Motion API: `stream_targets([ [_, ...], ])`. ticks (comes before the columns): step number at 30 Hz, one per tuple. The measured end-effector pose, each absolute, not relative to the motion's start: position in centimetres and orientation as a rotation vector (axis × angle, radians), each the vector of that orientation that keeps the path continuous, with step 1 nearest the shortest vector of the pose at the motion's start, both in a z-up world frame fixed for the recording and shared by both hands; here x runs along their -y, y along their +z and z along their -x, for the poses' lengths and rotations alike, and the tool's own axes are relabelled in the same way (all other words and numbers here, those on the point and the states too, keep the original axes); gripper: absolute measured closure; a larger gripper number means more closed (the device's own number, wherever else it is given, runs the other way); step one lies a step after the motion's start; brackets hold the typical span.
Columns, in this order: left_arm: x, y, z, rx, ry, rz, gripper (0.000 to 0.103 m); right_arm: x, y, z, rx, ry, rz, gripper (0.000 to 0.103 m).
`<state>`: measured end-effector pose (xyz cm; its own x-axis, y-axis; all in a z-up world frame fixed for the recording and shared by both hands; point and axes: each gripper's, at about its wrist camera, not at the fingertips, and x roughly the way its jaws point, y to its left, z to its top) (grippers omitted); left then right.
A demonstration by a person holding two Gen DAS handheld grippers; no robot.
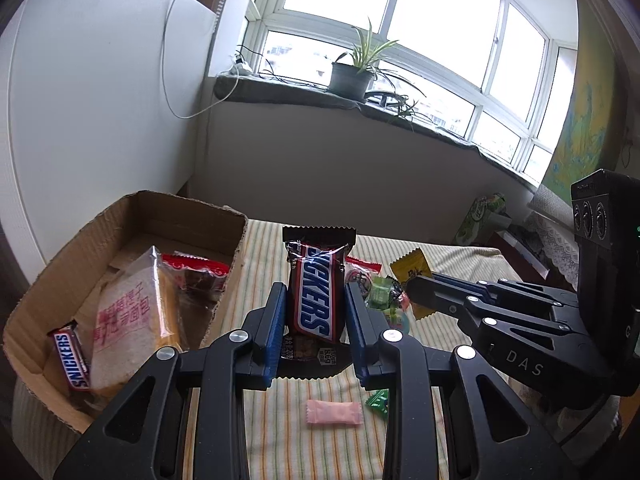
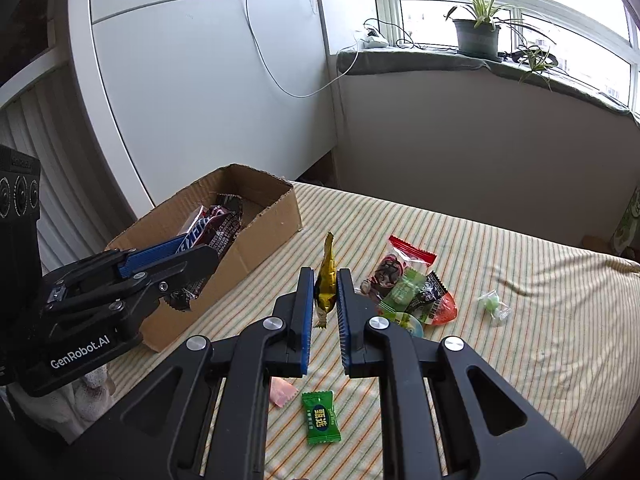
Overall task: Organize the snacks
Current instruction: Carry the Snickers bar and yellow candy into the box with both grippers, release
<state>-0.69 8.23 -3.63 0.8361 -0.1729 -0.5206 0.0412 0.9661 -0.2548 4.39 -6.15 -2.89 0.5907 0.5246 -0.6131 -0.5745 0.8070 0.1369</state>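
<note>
My cardboard box [image 1: 132, 240] sits at the left of the striped tabletop [image 2: 500, 280], already holding bread [image 1: 132, 312]. My left gripper [image 1: 314, 312] has its fingers clamped on a Snickers [image 1: 316, 292] just beside the box. My right gripper [image 2: 325, 300] pinches a yellow candy [image 2: 326, 280], lifted above the tabletop.

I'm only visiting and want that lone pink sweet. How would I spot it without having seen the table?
Find the striped tablecloth beside the cardboard box. On its near edge, under the left gripper that holds the Snickers bar, lies the pink candy. It is plain and unprinted, unlike the green candy beside it.
</note>
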Motion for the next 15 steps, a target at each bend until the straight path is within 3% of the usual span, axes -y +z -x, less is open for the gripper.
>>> stream_targets([
  [15,-14.5,-3.0,3.7,-0.509,-0.024,0.292,0.076,-0.2,-2.8,-5.9,-0.7,0.711,0.041,0.092],
])
